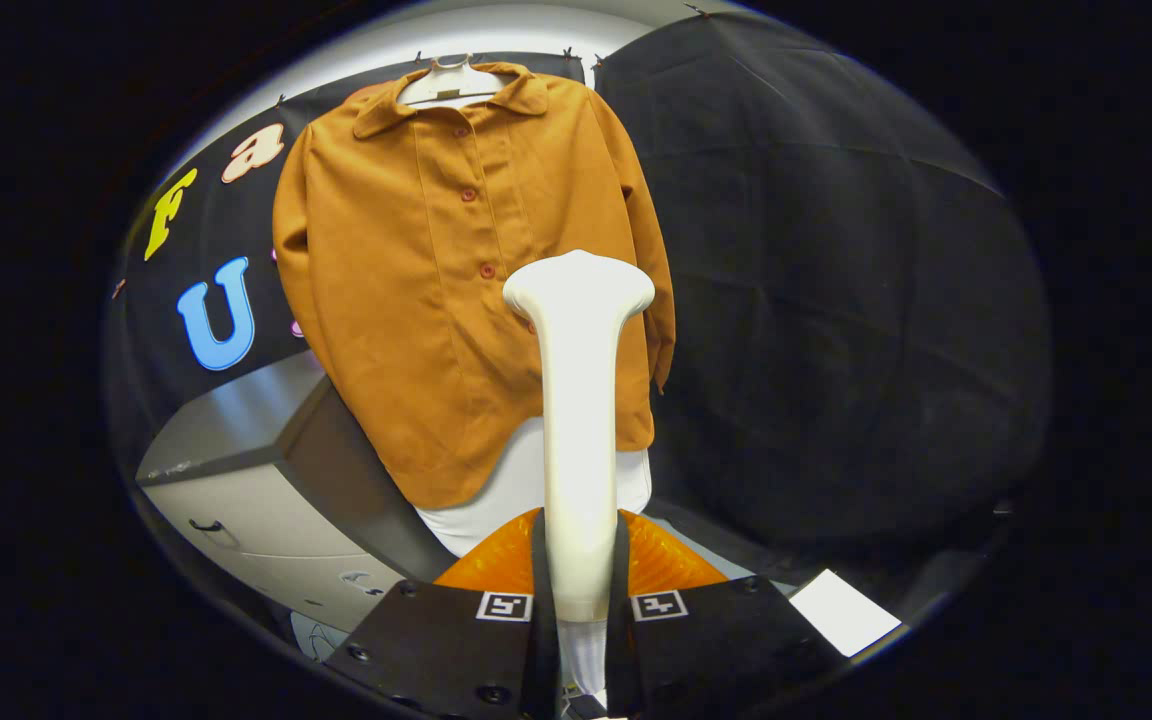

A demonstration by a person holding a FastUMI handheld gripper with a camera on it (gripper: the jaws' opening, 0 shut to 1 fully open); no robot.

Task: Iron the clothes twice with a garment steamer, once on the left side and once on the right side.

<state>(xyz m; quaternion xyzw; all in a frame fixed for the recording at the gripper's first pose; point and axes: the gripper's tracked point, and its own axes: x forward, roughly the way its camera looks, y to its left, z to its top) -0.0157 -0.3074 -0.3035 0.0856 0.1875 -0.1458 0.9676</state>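
Gripper (pixel 578 600): both fingers pinch the steamer (pixel 578 400) by its handle.
Steamer axis: upright, running from between the fingers, head at the top.
Shirt (pixel 416 260): hangs on a hanger (pixel 451 85) beyond the steamer head, buttons just beside it; contact unclear.
Surroundings: cabinet (pixel 256 500) below left of the shirt.
Obstruction: nothing between head and cloth.

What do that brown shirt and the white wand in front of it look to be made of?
The shirt looks like a soft, matte, suede-like woven cloth: no shine, gentle folds, though the exact fibre is unclear. The garment steamer looks like smooth moulded plastic with a slight sheen, judging by its even, seamless surface. The tool is shut on its handle.
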